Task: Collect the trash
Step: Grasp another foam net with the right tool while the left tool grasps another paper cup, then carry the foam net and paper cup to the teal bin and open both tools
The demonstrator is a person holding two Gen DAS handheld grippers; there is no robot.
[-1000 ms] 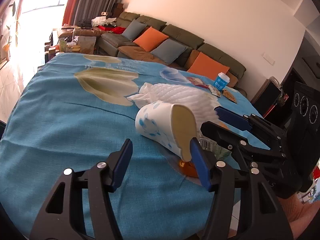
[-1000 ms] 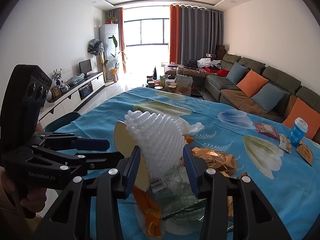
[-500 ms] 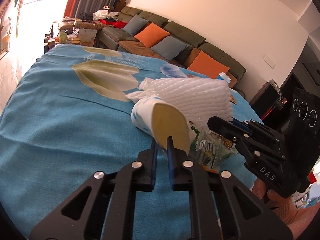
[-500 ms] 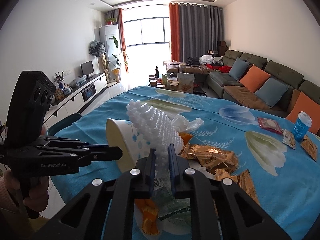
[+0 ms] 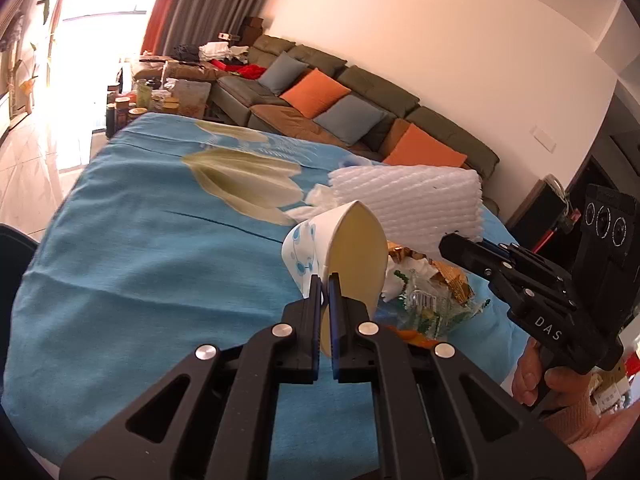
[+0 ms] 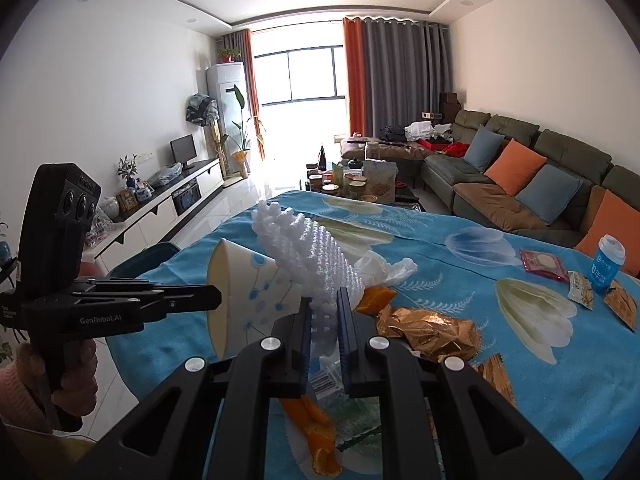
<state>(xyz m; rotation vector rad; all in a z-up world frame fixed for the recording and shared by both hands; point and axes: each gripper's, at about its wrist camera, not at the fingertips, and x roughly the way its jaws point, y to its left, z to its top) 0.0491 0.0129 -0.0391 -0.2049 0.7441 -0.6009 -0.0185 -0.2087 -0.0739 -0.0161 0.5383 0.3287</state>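
Covering the bench (image 6: 500, 360) from edge to edge, a blue cloth printed with pale flowers carries all the trash, with a long green sofa (image 6: 560, 160) and its orange and blue cushions beyond it. Near the front edge sits a heap of rubbish: a white foam fruit net (image 5: 408, 200), a crumpled gold foil wrapper (image 6: 424, 328), a clear printed plastic bag (image 5: 428, 304) and orange peel (image 6: 316, 428). A paper cup (image 5: 344, 248), white with blue spots, lies tipped with its mouth squashed to a pointed oval, just beside the foam net. The left tool (image 5: 325, 286) has just been closing and now pinches the cup's rim wall between its nearly touching pads. The right tool (image 6: 324, 312) has also just been closing; its jaws stand narrow, clamped on the lower end of the foam net, which rises tilted above them. Farther along the cloth, well apart from the heap, stand a blue lidded cup (image 6: 607, 258) and several small snack packets (image 6: 582, 290).
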